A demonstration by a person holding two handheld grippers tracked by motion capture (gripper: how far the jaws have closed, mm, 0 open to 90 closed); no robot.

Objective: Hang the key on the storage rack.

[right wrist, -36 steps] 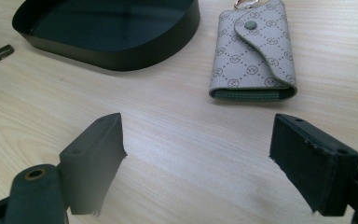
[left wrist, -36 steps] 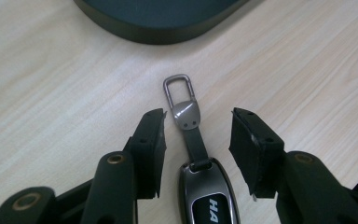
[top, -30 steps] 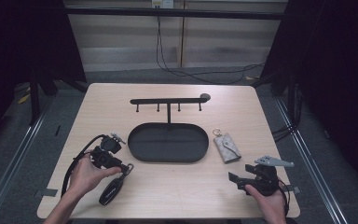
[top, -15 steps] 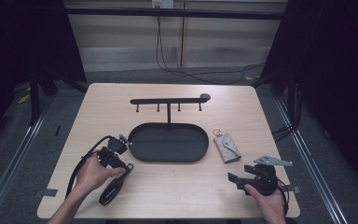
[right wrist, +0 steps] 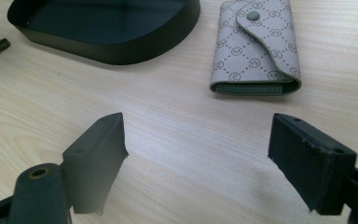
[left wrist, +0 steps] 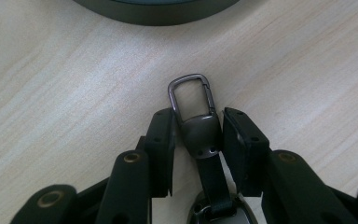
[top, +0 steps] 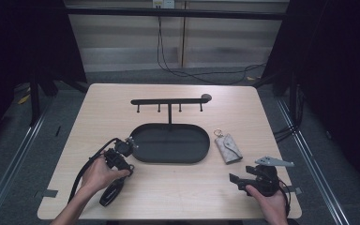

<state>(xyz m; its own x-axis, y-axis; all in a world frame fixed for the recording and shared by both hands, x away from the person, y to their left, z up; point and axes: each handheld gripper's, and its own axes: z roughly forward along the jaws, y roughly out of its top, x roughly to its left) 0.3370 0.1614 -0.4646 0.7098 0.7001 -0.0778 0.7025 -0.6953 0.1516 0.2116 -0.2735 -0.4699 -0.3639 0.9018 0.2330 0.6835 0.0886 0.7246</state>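
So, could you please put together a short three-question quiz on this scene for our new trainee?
1. True or false: the right tongs are open with nothing between them.
2. What do the left tongs close around? A) key pouch B) strap with a metal clip C) tray rim
3. Fill in: the key pouch lies on the table, to the ____ of the tray in the high view.

Key
1. True: bare table shows between the jaws.
2. B: the strap's metal end sits between the pads, and its clip pokes out ahead.
3. Right; it lies beside the tray, not in it.
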